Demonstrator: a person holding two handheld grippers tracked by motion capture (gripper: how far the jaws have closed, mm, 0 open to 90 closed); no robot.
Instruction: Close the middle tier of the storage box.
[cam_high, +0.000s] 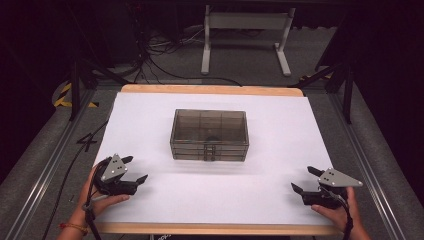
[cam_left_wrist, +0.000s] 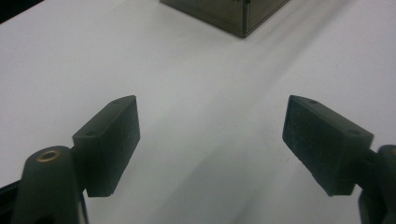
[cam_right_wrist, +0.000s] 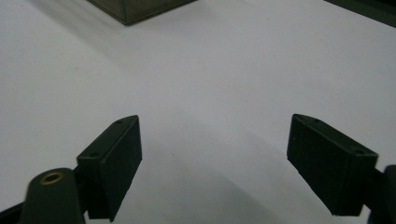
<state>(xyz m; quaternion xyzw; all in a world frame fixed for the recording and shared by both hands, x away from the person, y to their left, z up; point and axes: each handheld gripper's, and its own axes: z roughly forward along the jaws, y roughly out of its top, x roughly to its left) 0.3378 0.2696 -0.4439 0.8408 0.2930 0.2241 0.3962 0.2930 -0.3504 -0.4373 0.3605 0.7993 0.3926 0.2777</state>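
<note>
Nearest the person, the left claw (cam_high: 134, 169) and the right claw (cam_high: 306, 180) rest low over the white paper-covered worktop (cam_high: 260, 195), one at each front corner, both released with jaws spread wide and nothing between them. Each points inward and forward, seemingly readied to approach from both sides. Ahead of both claws, well apart from them and midway between, stands the smoky translucent plastic drawer box (cam_high: 209, 134), its small front drawers facing the person, likely so the claws can reach the handles. Beyond it, a white desk frame (cam_high: 245, 30) stands on the floor.
</note>
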